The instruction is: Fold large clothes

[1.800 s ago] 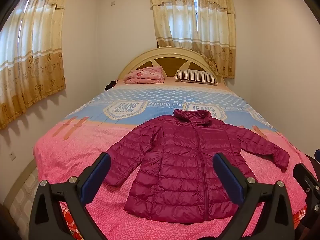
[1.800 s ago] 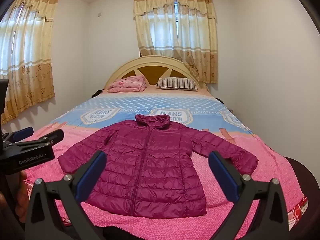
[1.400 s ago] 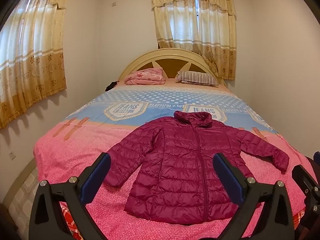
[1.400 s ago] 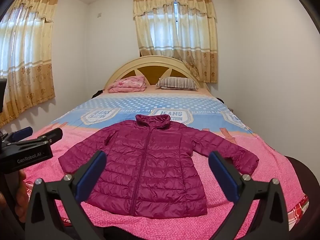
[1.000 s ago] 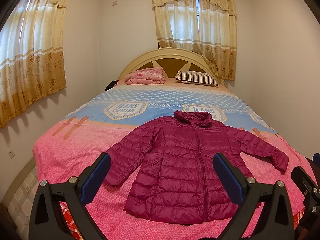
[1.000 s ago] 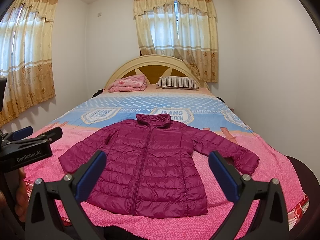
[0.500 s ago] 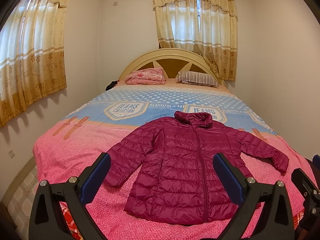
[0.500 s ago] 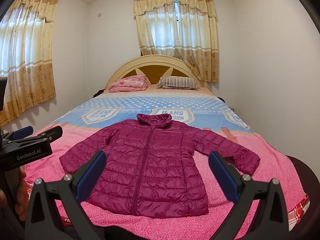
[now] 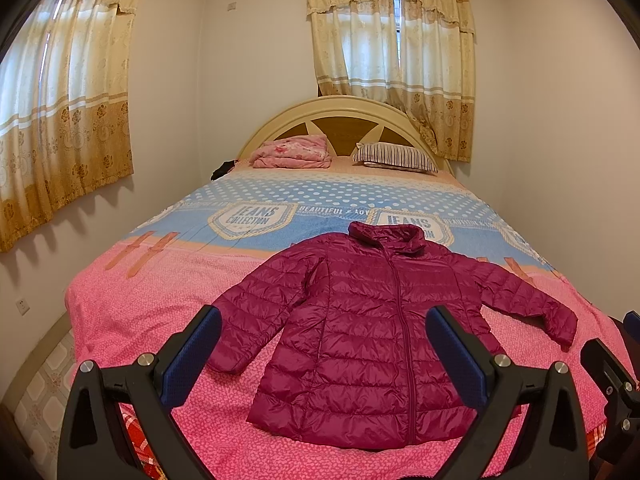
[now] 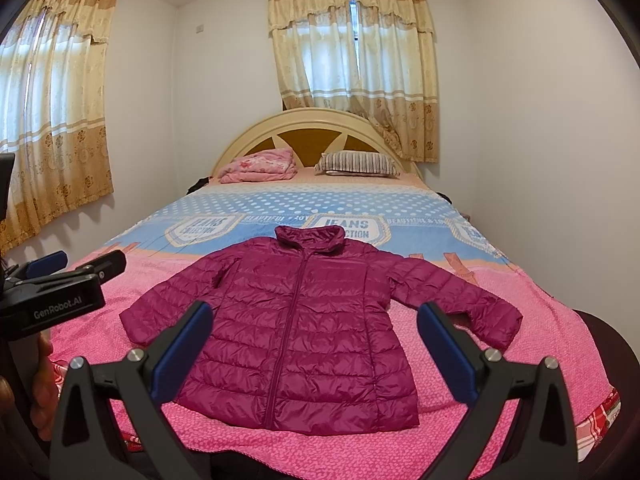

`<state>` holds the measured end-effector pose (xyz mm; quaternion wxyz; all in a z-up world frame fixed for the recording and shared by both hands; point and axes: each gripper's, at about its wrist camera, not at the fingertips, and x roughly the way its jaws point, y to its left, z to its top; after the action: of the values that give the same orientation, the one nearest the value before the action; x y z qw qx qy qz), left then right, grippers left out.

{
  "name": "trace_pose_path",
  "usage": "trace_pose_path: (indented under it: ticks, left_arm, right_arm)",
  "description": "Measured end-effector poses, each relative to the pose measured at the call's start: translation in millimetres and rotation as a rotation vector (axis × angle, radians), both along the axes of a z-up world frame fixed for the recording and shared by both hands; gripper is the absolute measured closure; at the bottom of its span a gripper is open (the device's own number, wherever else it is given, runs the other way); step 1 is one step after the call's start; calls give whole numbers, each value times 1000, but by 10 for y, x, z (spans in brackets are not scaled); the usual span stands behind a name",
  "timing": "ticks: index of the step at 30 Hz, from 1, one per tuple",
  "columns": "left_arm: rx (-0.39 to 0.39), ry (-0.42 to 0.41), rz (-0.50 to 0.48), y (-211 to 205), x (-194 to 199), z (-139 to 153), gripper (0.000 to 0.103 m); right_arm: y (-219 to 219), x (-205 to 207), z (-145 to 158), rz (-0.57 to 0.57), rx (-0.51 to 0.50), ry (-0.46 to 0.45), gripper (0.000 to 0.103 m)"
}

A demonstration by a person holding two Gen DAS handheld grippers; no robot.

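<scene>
Two claws wait above the foot of the bed point(image 9: 132, 312), both spread wide and holding nothing: the left claw point(image 9: 324, 344) and the right claw point(image 10: 316, 340). No fold is made yet, so the task is judged to be at its very start. The jacket point(image 10: 296, 320) lies flat on the pink cover, front up, zip closed, collar toward the headboard, both sleeves stretched out to the sides. The next move probably calls for going down to one sleeve and laying it across the body. The quilted shell looks puffy and slippery.
</scene>
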<state>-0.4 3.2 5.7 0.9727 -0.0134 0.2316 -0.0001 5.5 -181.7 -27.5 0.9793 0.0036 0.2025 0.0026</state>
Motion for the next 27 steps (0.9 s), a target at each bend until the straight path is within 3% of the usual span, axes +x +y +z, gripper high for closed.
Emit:
trace_pose_path:
  ticks: [27]
  left_arm:
    - [-3,13,-2,-14,37,-24,1]
  right_arm:
    - [13,15,-41,3,5,8,0]
